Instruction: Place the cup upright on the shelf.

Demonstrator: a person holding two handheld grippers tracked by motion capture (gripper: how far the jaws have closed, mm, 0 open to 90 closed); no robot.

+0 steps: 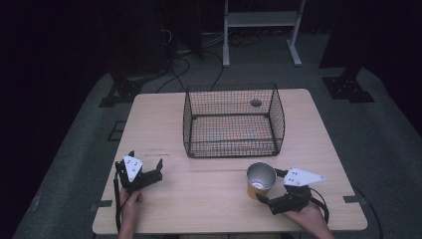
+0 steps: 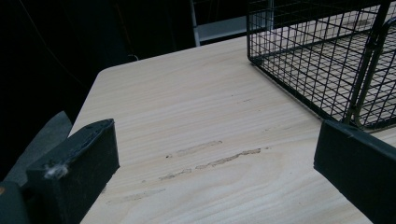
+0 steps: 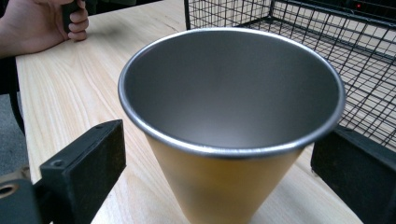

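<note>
The right gripper [image 1: 265,185] lay near the right front of the table [image 1: 209,199], its jaws spread wide on either side of an orange metal cup [image 1: 260,180]. In the right gripper view the cup [image 3: 231,126] stood upright between the two jaws with a gap on each side, so nothing was clamped. The left gripper [image 1: 146,167], held in the person's left hand [image 1: 130,201] at the near left of the table, also had its jaws wide apart, with only bare wood [image 2: 205,140] between them. Beyond both, toward the far middle of the table, sat a black wire basket [image 1: 233,121], just beyond the cup and well apart from the left gripper.
</note>
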